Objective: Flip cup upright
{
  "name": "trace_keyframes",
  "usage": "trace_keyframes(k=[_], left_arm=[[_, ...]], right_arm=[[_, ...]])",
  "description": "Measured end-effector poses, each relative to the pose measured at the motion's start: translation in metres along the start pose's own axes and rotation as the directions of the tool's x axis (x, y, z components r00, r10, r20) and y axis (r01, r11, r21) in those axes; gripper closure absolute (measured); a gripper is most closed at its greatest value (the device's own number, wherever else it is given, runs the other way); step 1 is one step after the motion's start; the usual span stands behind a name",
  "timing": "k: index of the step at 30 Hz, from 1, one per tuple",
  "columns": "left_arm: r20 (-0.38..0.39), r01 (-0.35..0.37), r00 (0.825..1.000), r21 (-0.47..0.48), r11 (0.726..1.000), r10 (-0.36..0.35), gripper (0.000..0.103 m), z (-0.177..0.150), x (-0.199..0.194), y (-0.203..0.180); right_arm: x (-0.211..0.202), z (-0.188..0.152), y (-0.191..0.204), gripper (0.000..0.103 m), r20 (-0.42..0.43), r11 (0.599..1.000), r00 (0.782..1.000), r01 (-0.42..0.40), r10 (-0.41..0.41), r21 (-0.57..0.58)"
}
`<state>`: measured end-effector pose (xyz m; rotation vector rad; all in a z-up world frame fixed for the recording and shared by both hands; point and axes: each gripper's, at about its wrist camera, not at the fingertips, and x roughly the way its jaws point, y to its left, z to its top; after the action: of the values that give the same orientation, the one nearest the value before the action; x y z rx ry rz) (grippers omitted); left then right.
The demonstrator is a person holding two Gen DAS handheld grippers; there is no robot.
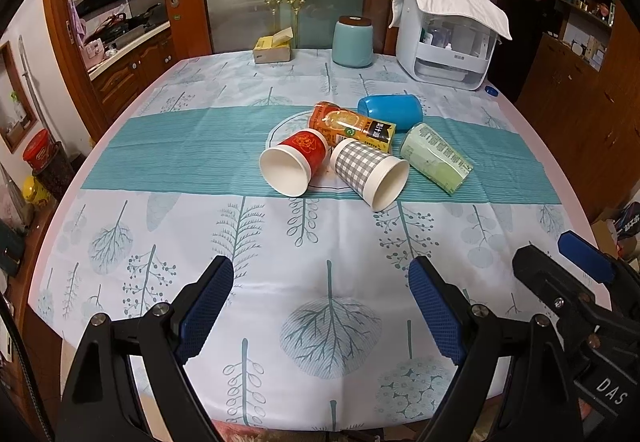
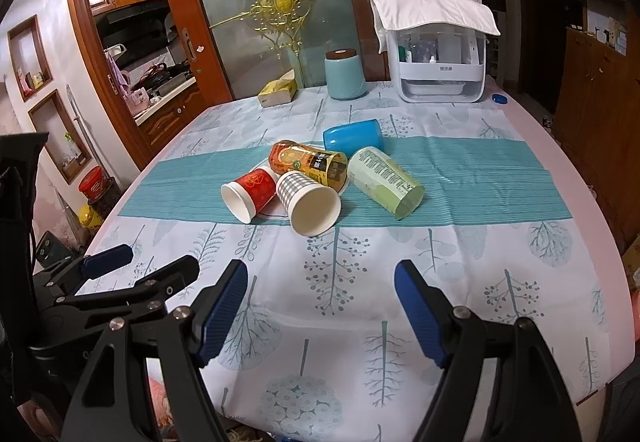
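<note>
Several cups lie on their sides in a cluster at the table's middle: a red paper cup [image 1: 294,164] [image 2: 249,194], a grey checked paper cup [image 1: 370,172] [image 2: 306,200], an orange printed cup [image 1: 352,126] [image 2: 308,162], a pale green cup [image 1: 436,158] [image 2: 386,182] and a blue plastic cup [image 1: 390,110] [image 2: 354,138]. My left gripper [image 1: 320,282] is open and empty, near the front edge, well short of the cups. My right gripper [image 2: 320,282] is open and empty, also near the front edge. Each gripper shows at the side of the other's view.
The table wears a tree-print cloth [image 1: 280,242] with a teal band. At the back stand a teal canister [image 1: 353,41], a yellow tissue box [image 1: 272,48] and a white appliance under a white cloth [image 1: 448,38]. A small blue cap [image 1: 491,91] lies beside it.
</note>
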<state>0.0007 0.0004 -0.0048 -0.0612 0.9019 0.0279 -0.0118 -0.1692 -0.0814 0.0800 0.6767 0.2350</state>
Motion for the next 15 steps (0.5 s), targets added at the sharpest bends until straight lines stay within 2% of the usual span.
trace_keyframes(k=[15], left_arm=[[0.009,-0.018,1.000,0.002,1.000,0.018,0.015,0.0096,-0.0034,0.0031]], right_arm=[[0.0007,0.0079,0.0077,0.026,-0.006,0.999,1.000,0.016,-0.016,-0.035]])
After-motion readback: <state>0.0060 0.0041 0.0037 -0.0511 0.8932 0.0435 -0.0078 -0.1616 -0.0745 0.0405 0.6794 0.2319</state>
